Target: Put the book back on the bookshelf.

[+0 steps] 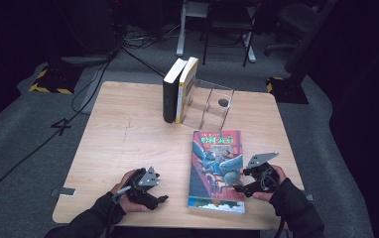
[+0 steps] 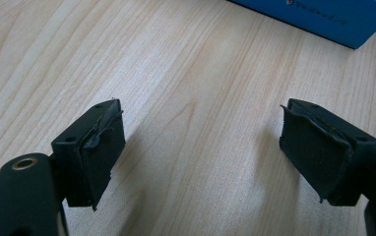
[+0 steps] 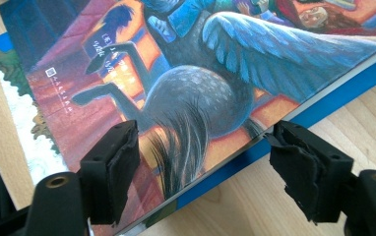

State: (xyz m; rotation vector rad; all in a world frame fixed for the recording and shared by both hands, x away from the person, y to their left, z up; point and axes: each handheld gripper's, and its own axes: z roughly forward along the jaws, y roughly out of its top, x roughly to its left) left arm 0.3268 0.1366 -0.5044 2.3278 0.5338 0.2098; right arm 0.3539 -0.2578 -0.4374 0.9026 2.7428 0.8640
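The left gripper [image 1: 150,193] is resting near the worktop's [image 1: 128,144] front edge, jaws spread wide over bare wood. The right gripper [image 1: 242,187] is sitting at the near right corner of the flat-lying illustrated book [image 1: 217,168], jaws parted, one over the cover, one beyond its blue edge. Farther back, two upright books [image 1: 179,89] are leaning against a clear stand [image 1: 212,104].

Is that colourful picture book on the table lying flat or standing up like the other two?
Lying flat. The picture book rests cover-up on the table, while the two books behind it stand upright.
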